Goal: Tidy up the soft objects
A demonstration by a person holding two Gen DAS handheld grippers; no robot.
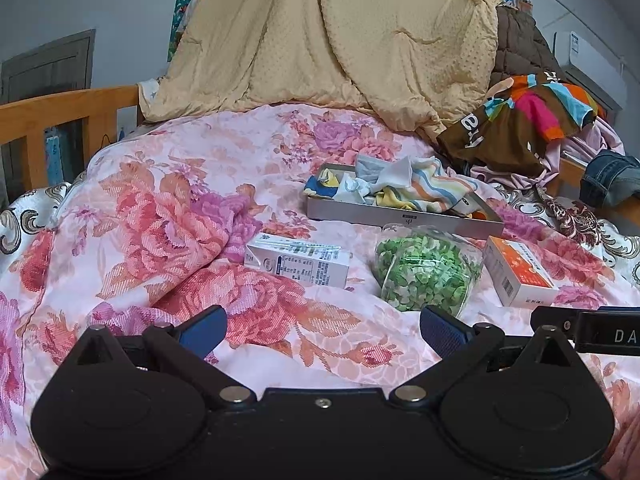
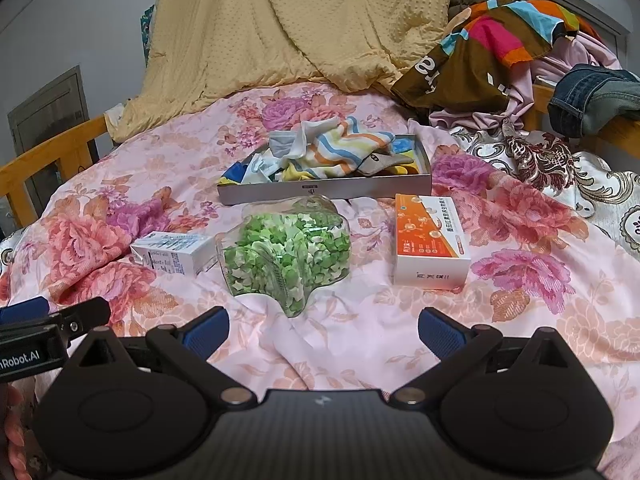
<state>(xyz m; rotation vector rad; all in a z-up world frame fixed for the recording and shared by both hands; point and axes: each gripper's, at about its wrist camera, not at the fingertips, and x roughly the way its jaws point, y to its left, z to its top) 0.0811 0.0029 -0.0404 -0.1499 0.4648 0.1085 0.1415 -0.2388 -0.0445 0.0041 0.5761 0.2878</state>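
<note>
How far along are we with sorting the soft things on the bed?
Done: socks and small cloths already lie piled in the grey tray. In hand: nothing; the left gripper and right gripper are both open and empty above the floral quilt. Left: clothes remain heaped at the far right. The milk carton, star jar and orange box lie outside the tray.

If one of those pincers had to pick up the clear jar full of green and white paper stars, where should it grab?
Probably across the narrow end of the clear glass jar of green and white paper stars, which lies on its side pointing toward the right gripper. Its open jaws could come in low and straight ahead; the wide body looks too broad and slippery, with cartons close on both sides.
</note>
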